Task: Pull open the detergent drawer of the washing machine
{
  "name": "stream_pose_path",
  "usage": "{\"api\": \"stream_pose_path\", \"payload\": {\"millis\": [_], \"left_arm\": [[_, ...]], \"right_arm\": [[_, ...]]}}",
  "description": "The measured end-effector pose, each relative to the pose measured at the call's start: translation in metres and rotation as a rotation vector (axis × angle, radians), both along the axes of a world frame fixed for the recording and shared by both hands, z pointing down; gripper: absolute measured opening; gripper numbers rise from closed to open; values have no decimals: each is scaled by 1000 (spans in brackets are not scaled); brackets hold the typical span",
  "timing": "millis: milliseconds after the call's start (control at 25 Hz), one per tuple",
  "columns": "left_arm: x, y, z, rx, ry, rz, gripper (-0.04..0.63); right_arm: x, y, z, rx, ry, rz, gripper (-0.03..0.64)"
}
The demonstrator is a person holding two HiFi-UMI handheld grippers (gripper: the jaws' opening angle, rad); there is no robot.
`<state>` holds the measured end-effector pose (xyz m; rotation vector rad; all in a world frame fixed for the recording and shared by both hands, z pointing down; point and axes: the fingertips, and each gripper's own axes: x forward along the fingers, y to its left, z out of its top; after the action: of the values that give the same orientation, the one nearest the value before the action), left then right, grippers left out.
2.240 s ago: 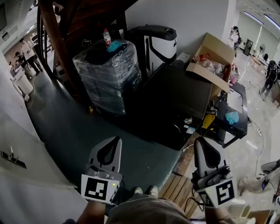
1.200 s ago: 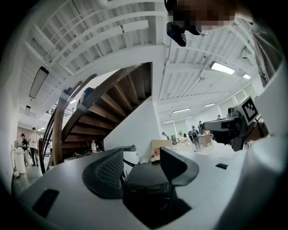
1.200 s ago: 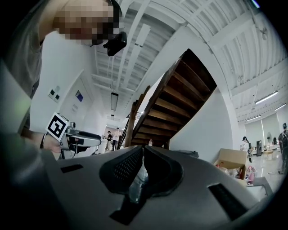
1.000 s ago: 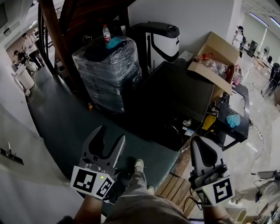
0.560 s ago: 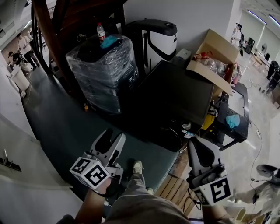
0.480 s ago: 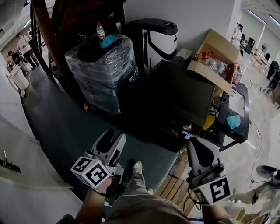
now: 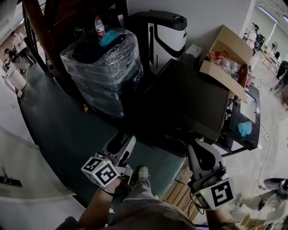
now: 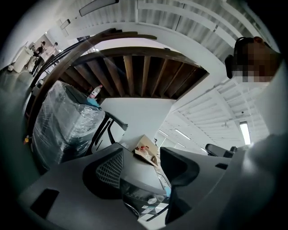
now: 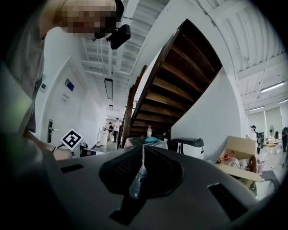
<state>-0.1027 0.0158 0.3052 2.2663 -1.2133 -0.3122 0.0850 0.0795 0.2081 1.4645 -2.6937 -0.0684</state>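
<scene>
Head view, nearest: the person's shoe on the green floor, with a wooden pallet just to its right.
Left tool: held low over the floor and tilted to one side, marker cube toward the person. Its jaws stand partly apart and hold nothing; only the machine beyond shows in the gap.
Right tool: held above the pallet's edge, aimed at the machine's near right corner. Its jaws are brought together, gripping nothing.
Washing machine: dark, flat-topped, just ahead of both tools and touched by neither. The left gripper view shows its front with a round dial and stickers.
Detergent drawer: somewhere on that dark front; it cannot be picked out in any view, and no tool is on it.
Black stand: right of the machine, with a blue cloth lying on it.
Wrapped load: bulky, bound in clear film, left of the machine. On top are a bottle and a second blue cloth.
Cardboard box: open, at the machine's far right corner, with clutter inside.
Black-and-white appliance: behind the machine, against the white wall.
Wooden staircase: farthest left, rising over the wrapped load.
</scene>
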Motion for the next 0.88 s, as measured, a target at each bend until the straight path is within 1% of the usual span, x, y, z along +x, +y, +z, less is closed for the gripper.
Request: {"api": "stream_pose_path", "payload": {"millis": [200,360,520,560,720,880], "left_arm": [[3,-54,33,-46,11,37,262],[6,-94,62,-89,34,80,266],[6,-131,93,-140,51,117,270],[8,-139,99,-151,55,129,270],[17,-165,123,-191,86,181,290],[26,-182,150,-236,115,199,299]], "right_arm": [[-14,-56,7,-33,-35,24,40],[-23,-93,27,-68,16,16,40],[-33,-132,37,-87,-25,49,40],[-33,-140,42,-100,-25,57,40],[-30,-163,69,-144,33,60,40],[-34,-182,82,-161,29,61,40]]}}
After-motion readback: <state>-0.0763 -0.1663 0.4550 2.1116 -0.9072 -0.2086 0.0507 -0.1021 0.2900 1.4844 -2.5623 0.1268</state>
